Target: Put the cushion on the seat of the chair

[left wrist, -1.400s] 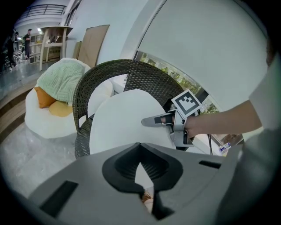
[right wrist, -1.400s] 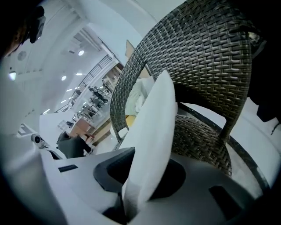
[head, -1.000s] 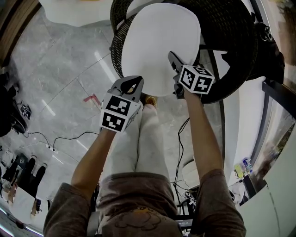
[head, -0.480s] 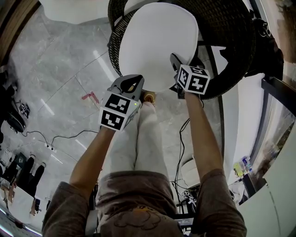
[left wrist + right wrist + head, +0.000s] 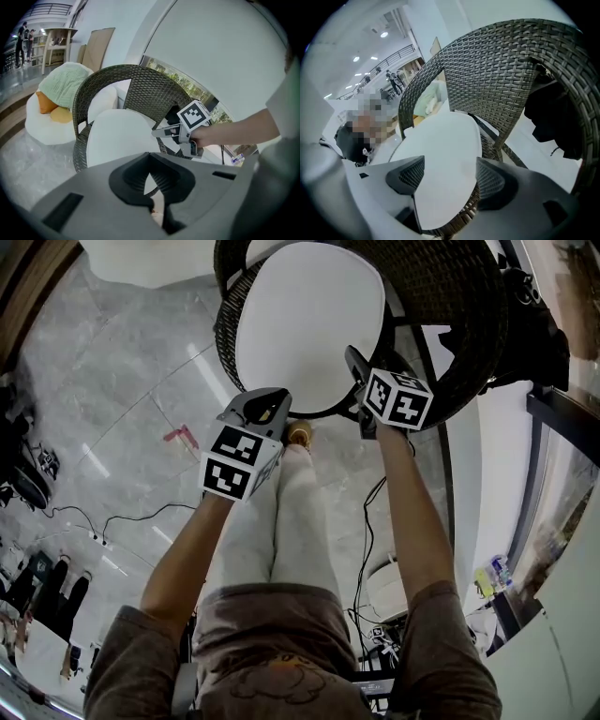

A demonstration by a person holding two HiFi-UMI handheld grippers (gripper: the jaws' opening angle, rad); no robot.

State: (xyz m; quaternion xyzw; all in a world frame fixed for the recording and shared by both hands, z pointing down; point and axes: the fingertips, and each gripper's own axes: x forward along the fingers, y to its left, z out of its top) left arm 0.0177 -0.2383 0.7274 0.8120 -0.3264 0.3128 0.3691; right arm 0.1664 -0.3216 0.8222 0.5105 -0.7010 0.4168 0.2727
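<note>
Closest in: the left gripper (image 5: pixel 265 404) has its fingers pressed together with nothing in them. The tip of the person's shoe (image 5: pixel 300 435) shows just to the right of them, down on the floor. The right gripper (image 5: pixel 449 177) has just been opening, and its fingers are now spread wide. The near edge of the white cushion (image 5: pixel 309 324) shows in the gap between them, but neither pad is touching it.

The cushion is lying flat on the seat of the dark wicker chair (image 5: pixel 450 306). It stretches away from both sets of fingers toward the curved woven back.

Off to the left of the left fingers it's all glossy grey marble floor (image 5: pixel 122 381), with a small red mark (image 5: pixel 185 439) and a black cable (image 5: pixel 141 518) snaking across it. Further out past those fingers, beyond the chair, there's a white lounger (image 5: pixel 42 126) with a green pillow (image 5: pixel 63 84) on it. Way past the right fingers you get a bright hall with a railing (image 5: pixel 393 58) and ceiling spotlights (image 5: pixel 384 34).
</note>
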